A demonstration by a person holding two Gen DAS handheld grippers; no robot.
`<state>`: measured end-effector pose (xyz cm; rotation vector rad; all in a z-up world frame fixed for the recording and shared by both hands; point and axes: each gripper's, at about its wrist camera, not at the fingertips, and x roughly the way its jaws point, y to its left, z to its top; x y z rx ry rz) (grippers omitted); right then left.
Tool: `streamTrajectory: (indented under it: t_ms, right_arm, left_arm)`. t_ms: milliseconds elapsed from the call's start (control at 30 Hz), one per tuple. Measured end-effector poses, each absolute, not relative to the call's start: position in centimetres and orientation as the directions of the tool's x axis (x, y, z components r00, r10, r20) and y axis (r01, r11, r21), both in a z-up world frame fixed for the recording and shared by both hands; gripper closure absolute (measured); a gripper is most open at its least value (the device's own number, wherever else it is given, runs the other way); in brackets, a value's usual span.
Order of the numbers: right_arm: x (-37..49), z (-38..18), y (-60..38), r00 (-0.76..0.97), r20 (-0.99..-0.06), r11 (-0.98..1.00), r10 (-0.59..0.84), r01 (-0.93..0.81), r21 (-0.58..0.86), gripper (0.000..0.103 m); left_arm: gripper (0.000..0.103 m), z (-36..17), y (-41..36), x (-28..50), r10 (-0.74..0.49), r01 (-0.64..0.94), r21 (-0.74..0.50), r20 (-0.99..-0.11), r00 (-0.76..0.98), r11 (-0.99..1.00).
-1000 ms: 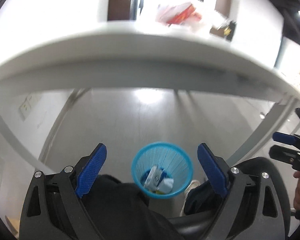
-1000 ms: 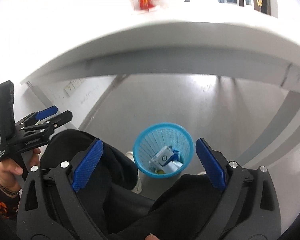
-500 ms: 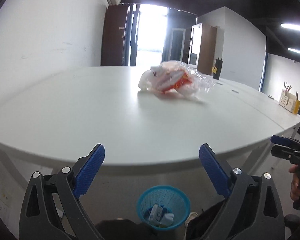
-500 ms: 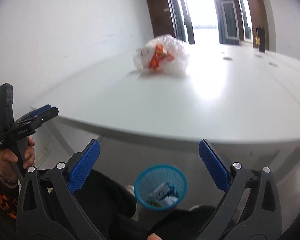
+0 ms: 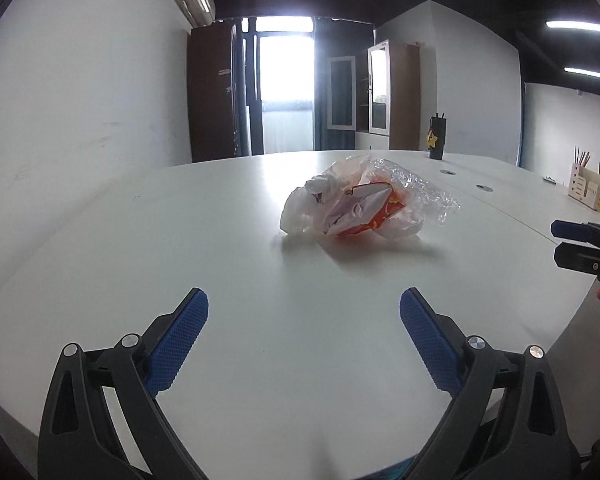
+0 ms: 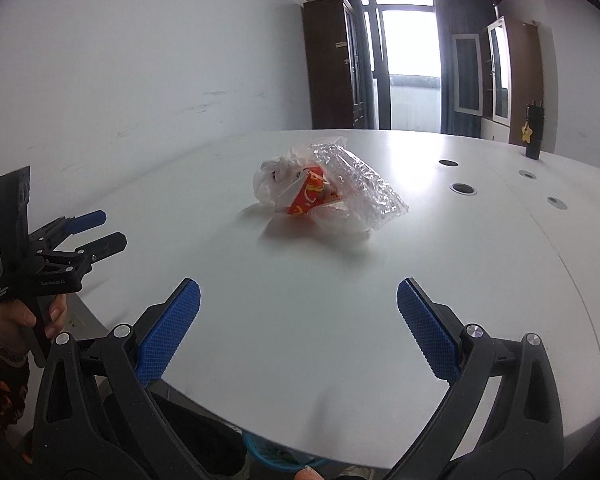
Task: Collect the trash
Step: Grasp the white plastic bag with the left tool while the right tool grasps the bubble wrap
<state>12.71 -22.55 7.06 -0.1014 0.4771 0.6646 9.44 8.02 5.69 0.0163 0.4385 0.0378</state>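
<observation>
We hold both grippers above the near edge of the white bench, pointing across it. The left gripper has its blue fingers spread wide with nothing between them, only bare bench top showing in the gap. The right gripper also has its fingers wide apart and empty; they have just been opening to that spread.

The trash, a crumpled clear plastic bag with white paper and a red-and-orange wrapper inside, lies on the bench ahead of us, well beyond both sets of fingers and touching neither. From the right wrist view the same bundle sits toward the middle of the bench, to the left of the round cable holes.

A black cup stands far off on the right. A sliver of the blue waste basket shows below the near bench edge.
</observation>
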Motion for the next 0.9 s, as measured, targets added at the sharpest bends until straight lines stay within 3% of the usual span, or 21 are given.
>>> streamTrajectory:
  t_ms: [433,900]
  right_arm:
    - [22.6,9.9,-19.9,0.688,-0.524,0.809,0.502,-0.588,0.002,0.009]
    - [31.5,9.0,-16.4,0.637,-0.621,0.783,0.457,-0.619,-0.060,0.009]
  left_arm:
    - [0.008,7.9,8.6,21.6,0.009,0.071,0.123,-0.554,0.832,0.990]
    - [0.008,7.1,8.1,33.0,-0.019,0.168,0.162,-0.662,0.749,0.972]
